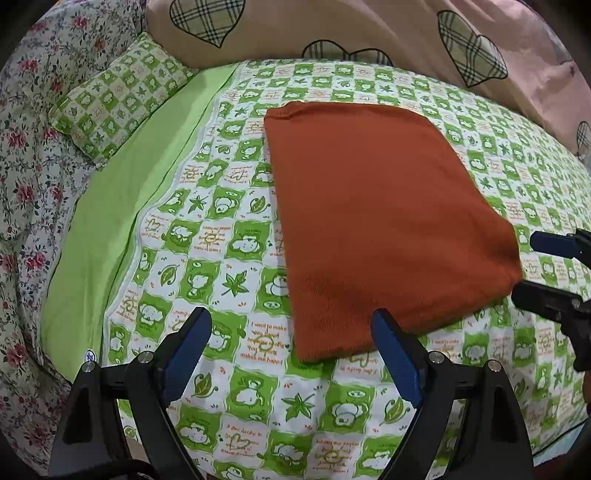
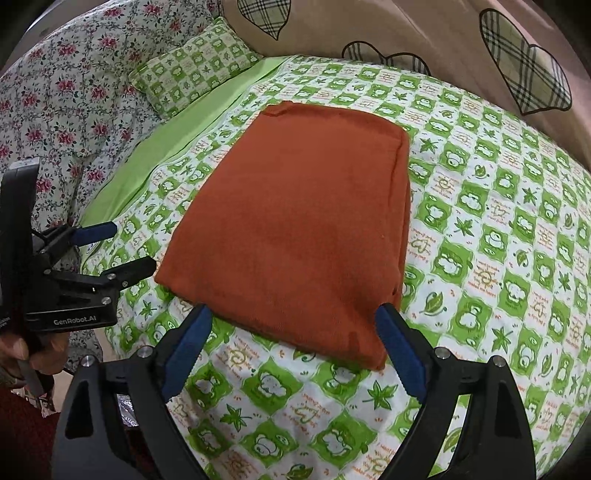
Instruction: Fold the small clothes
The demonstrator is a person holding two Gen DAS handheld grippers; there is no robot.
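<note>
Lengthwise, the folded rust-orange cloth (image 1: 380, 221) is lying flat on the bed (image 1: 229, 258), its long axis running from the near edge toward the pillow (image 1: 118, 99). Both the left claw (image 1: 291, 325) and right claw (image 2: 293, 321) are hovering spread at its near corners, pinching nothing.

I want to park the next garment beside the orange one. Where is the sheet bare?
Bare sheet lies right of the orange cloth, up to the heart-print quilt, and along the near edge under the right claw. The left side is tighter: the left claw sits there, with the green pillow beyond.
</note>
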